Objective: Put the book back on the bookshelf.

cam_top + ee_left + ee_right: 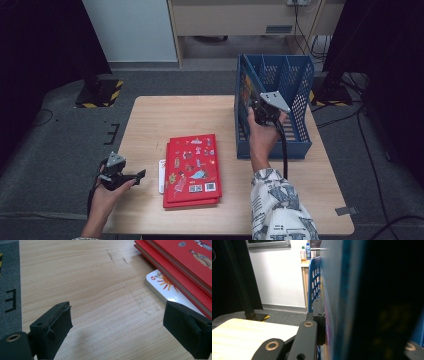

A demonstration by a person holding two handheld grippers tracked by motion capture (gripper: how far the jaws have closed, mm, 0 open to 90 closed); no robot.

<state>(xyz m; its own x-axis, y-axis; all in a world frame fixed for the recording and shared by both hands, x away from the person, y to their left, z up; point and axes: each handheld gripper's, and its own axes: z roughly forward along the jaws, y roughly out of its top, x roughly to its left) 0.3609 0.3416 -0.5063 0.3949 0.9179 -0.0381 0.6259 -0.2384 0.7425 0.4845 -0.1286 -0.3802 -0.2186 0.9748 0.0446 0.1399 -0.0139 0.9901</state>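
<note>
A blue slotted file rack [295,85] stands on the right half of the wooden table [165,115]. My right gripper [257,107] reaches into its leftmost slot and is shut on an upright book [246,87] with a colourful cover. In the right gripper view the book's edge [342,302] stands between the jaws, the left pad [319,320] pressed flat against it. Two stacked red books [192,170] lie flat in the middle, on top of a white book [162,285]. My left gripper [136,176] rests at the table's left front, open [120,327], with nothing between its jaws.
Cabinets stand on the floor behind the table. A black stand with yellow-black striped feet [100,92] is at the far left, another at the far right [330,92]. Cables trail on the grey floor at the right.
</note>
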